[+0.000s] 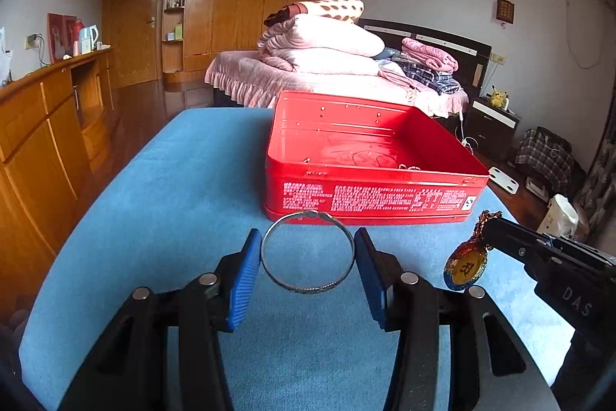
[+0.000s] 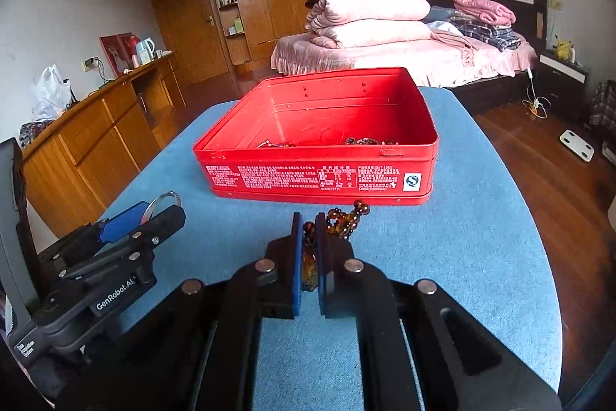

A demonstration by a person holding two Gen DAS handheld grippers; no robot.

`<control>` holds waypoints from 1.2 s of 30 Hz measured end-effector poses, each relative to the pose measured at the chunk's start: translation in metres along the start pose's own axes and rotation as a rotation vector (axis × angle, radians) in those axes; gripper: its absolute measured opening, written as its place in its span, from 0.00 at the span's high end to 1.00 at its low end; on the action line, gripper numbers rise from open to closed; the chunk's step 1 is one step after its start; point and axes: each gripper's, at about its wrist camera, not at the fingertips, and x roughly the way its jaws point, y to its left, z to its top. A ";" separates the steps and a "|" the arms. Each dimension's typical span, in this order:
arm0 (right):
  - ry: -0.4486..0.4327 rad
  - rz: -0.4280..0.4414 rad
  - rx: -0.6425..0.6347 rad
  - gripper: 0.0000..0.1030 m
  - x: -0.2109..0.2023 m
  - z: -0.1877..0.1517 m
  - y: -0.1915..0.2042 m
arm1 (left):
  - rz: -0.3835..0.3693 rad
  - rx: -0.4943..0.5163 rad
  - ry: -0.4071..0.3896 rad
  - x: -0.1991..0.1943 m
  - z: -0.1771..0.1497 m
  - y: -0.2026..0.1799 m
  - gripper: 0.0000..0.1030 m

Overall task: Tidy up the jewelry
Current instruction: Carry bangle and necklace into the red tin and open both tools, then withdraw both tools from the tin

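Red tin (image 2: 315,176) ahead of both your grippers already has some jewelry in it: from the right wrist view you can make out beads and a bit of chain (image 2: 369,141) lying against its near wall, though the pieces are too small to count. So part of the sorting looks done. Two pieces are in your grip and not yet in the tin, and nothing else loose shows on the blue cloth (image 2: 481,237).

Your left gripper (image 1: 308,257) stands about half open, with the silver bangle (image 1: 308,253) spanning the gap. Each blue pad (image 1: 242,276) presses a side of the ring, so you have it clamped across its width, clear of the cloth, just short of the tin's near wall.

Your right gripper (image 2: 309,253) is closed almost fully, pinching an amber bead strand (image 2: 346,218). Some beads bunch just past the fingertips, toward the tin. In the left wrist view the strand's oval pendant (image 1: 466,266), yellow with a dark character and a coloured rim, hangs free below the right gripper's tip, off to the right of the bangle.

What is left, by my reading, is to carry both pieces forward over the near wall and let them go inside. The pendant dangles low, so it may catch the rim unless you lift it well clear.
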 end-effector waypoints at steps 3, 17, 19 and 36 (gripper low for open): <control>-0.015 -0.003 -0.006 0.95 -0.005 0.010 -0.002 | -0.007 0.005 -0.023 -0.002 0.011 -0.005 0.53; -0.104 -0.042 -0.047 0.95 0.004 0.099 -0.017 | -0.006 0.020 -0.082 0.039 0.091 -0.025 0.53; -0.086 -0.043 -0.043 0.95 0.019 0.108 -0.022 | -0.006 0.022 -0.057 0.057 0.098 -0.026 0.53; -0.059 -0.070 0.024 0.91 0.073 0.093 -0.040 | -0.001 -0.008 -0.004 0.107 0.090 -0.021 0.44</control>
